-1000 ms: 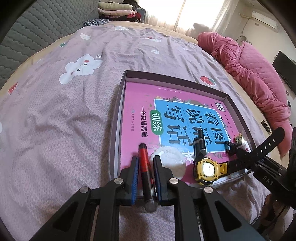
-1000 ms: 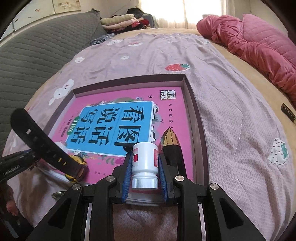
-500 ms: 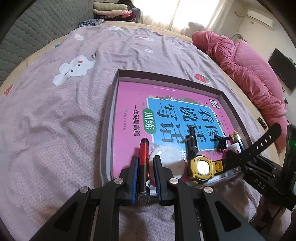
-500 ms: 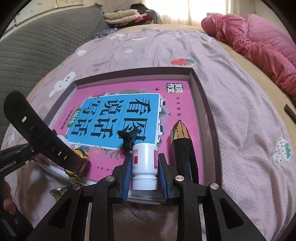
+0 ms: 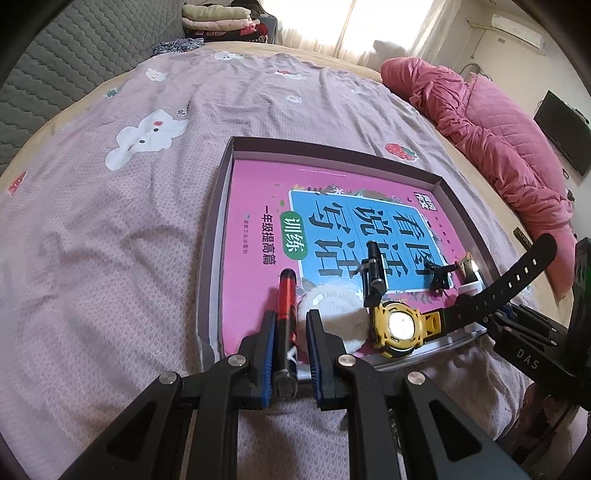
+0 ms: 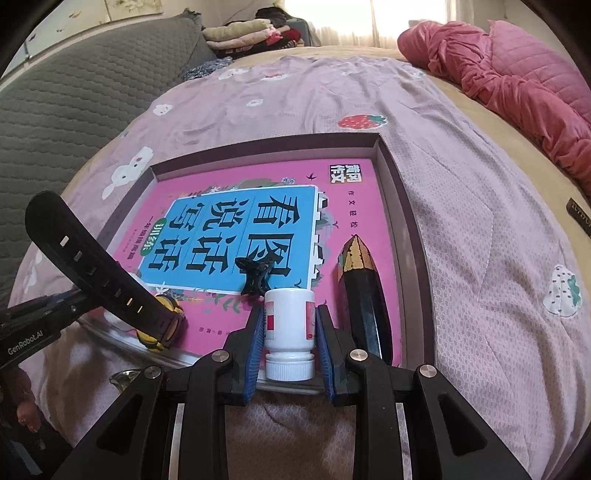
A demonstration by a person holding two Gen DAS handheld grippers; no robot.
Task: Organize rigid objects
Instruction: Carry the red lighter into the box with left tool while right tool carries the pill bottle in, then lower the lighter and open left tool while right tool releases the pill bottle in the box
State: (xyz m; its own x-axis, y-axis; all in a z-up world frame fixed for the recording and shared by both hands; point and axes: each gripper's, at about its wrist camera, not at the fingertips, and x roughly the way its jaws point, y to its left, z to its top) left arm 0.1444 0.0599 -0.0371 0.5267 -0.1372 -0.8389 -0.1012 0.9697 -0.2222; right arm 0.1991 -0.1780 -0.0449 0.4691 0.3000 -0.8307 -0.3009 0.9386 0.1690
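A shallow dark box (image 5: 332, 155) (image 6: 404, 236) lies on the bed with a pink book (image 5: 251, 258) (image 6: 354, 206) inside. My left gripper (image 5: 290, 332) is shut on a red-and-black pen (image 5: 285, 310) over the box's near left corner. My right gripper (image 6: 290, 325) is shut on a white bottle (image 6: 290, 325) with a red label, cap towards the camera. On the book lie a yellow watch (image 5: 397, 325) (image 6: 162, 321) with its black strap raised, a white round lid (image 5: 332, 306), a black clip (image 5: 373, 269), a small black clip (image 5: 441, 275) (image 6: 255, 273) and a black pencil-shaped case (image 6: 364, 295).
The mauve printed sheet (image 5: 129, 240) spreads left and beyond the box. A pink quilt (image 5: 498, 147) (image 6: 517, 74) is bunched at the far right. Folded clothes (image 5: 218, 18) lie at the far end, and a grey padded backrest (image 6: 74, 92) runs along the left.
The pen, slanted between the left pads a second ago, now lies straight along them. In the right wrist view the small black clip has come into sight beyond the bottle. Both grips hold.
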